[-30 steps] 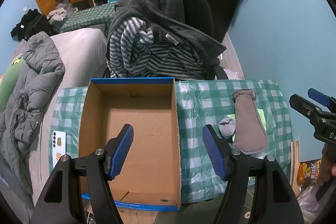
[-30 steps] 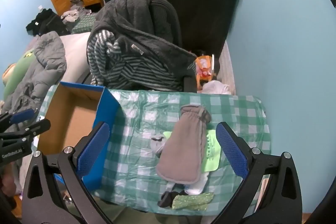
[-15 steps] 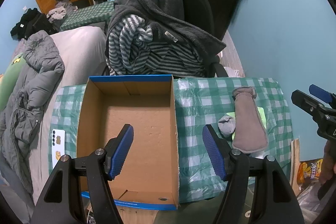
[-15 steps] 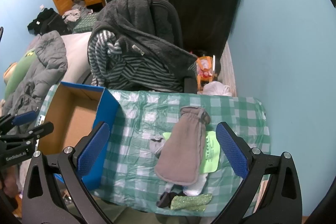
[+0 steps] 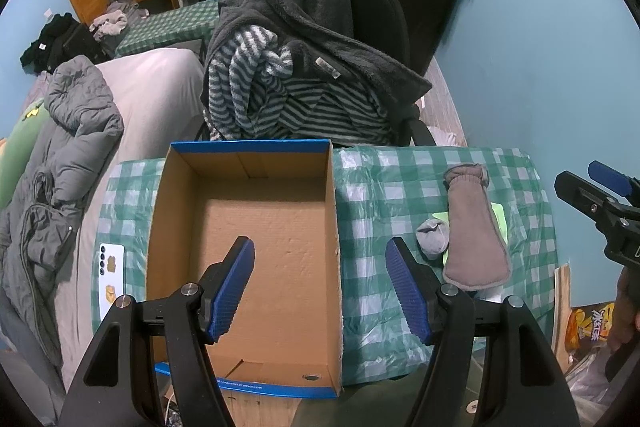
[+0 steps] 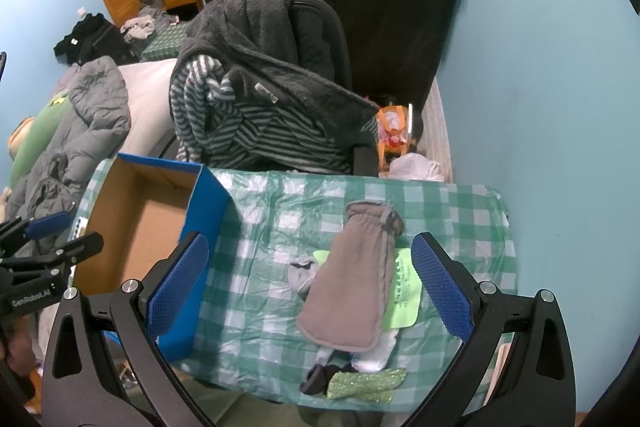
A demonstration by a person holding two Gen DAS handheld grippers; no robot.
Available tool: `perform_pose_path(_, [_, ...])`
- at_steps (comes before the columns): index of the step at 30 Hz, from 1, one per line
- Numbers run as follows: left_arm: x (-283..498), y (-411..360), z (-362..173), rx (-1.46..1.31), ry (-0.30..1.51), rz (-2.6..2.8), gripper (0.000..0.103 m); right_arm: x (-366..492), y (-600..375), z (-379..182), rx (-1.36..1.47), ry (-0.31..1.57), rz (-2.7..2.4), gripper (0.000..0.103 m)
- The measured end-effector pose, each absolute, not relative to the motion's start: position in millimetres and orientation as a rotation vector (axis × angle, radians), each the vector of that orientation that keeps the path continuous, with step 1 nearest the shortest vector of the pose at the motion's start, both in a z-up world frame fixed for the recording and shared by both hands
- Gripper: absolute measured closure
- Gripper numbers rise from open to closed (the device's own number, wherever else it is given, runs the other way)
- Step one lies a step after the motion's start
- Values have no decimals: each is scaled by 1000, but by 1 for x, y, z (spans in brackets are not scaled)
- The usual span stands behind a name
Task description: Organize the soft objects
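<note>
A brown-grey mitten (image 6: 352, 279) lies on the green checked tablecloth (image 6: 280, 211), over a light green card (image 6: 404, 291) and beside a small grey sock (image 6: 302, 273). Near the front edge lie a white sock (image 6: 380, 351), a dark sock (image 6: 318, 377) and a glittery green piece (image 6: 366, 383). An empty cardboard box with blue rim (image 5: 248, 251) sits left of the mitten (image 5: 474, 231). My left gripper (image 5: 320, 287) hangs open above the box. My right gripper (image 6: 308, 285) is open above the mitten, holding nothing.
A chair piled with dark fleece and striped clothes (image 5: 304, 75) stands behind the table. A bed with a grey jacket (image 5: 60, 155) is on the left, a phone (image 5: 110, 277) lies by the box, and a blue wall (image 6: 540, 87) bounds the right.
Both views have shifted slightly; the table and objects sit a little lower and nearer in view. Both grippers stay open.
</note>
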State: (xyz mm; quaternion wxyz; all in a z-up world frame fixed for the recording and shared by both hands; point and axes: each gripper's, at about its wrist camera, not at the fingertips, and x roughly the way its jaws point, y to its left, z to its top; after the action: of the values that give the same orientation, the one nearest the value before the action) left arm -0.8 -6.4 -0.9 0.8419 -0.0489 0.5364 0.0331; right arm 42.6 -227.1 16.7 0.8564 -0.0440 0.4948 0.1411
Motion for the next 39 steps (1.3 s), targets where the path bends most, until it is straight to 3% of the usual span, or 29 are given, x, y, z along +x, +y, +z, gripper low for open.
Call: perform_pose_path(39, [-7, -10, -3, -104, 1134, 64, 34, 40, -227, 17, -96, 1045, 302, 3])
